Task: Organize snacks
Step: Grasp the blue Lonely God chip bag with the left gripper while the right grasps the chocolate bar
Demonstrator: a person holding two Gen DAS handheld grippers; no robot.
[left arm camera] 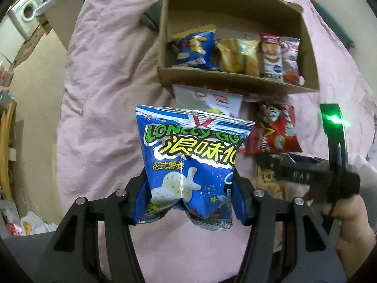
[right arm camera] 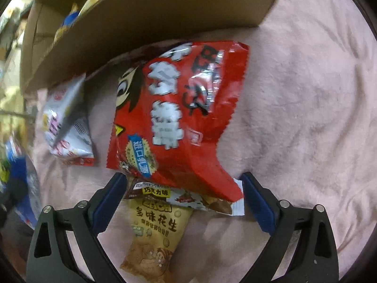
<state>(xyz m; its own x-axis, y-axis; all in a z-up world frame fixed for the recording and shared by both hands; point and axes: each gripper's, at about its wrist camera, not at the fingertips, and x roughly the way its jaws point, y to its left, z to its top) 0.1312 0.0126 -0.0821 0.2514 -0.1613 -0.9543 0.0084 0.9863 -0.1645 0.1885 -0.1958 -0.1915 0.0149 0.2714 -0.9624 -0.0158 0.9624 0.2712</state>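
Observation:
My left gripper [left arm camera: 189,179] is shut on a blue Lonely God snack bag [left arm camera: 190,155] and holds it above the pink cloth, in front of a cardboard box [left arm camera: 235,81]. The box holds a blue bag [left arm camera: 195,47], a yellow bag [left arm camera: 238,56] and a red-white bag [left arm camera: 280,56]. My right gripper [right arm camera: 182,179] is open over a red snack bag [right arm camera: 179,115], a chocolate-flavour packet [right arm camera: 188,197] and a tan peanut packet [right arm camera: 155,235]. The right gripper also shows in the left wrist view [left arm camera: 266,162], low over the red bag [left arm camera: 273,129].
A white packet [right arm camera: 68,122] lies left of the red bag, against the box wall [right arm camera: 141,21]; it also shows in the left wrist view [left arm camera: 209,100]. Pink cloth [right arm camera: 306,118] covers the surface. A washing machine [left arm camera: 24,15] and clutter stand at far left.

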